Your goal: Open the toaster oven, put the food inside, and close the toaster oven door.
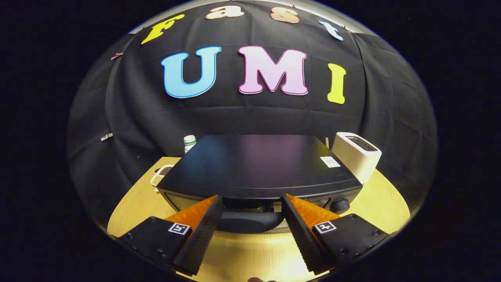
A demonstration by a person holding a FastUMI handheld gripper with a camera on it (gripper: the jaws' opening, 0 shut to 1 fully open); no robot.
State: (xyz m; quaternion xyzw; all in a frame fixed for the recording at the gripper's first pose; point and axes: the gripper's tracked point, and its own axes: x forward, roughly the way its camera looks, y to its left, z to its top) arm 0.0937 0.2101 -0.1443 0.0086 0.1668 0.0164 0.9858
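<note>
**Bystanders on the tabletop**

A pale wooden tabletop point(383, 203) carries everything, with the black cloth wall of the booth behind it. A white slot toaster point(355, 156) stands toward the back of the tabletop, its dark slot facing up. Just behind the toaster, a thin wooden stick point(327, 141) pokes up; what it belongs to cannot be told. Well apart from the toaster, across the tabletop, stands a small white bottle with a green band point(189, 143). Nearer than that bottle lies a small white tray point(161, 174) holding dark and pale bits.

Gripper view, close above toaster oven point(258, 164), facing booth wall, jaws apart
</note>
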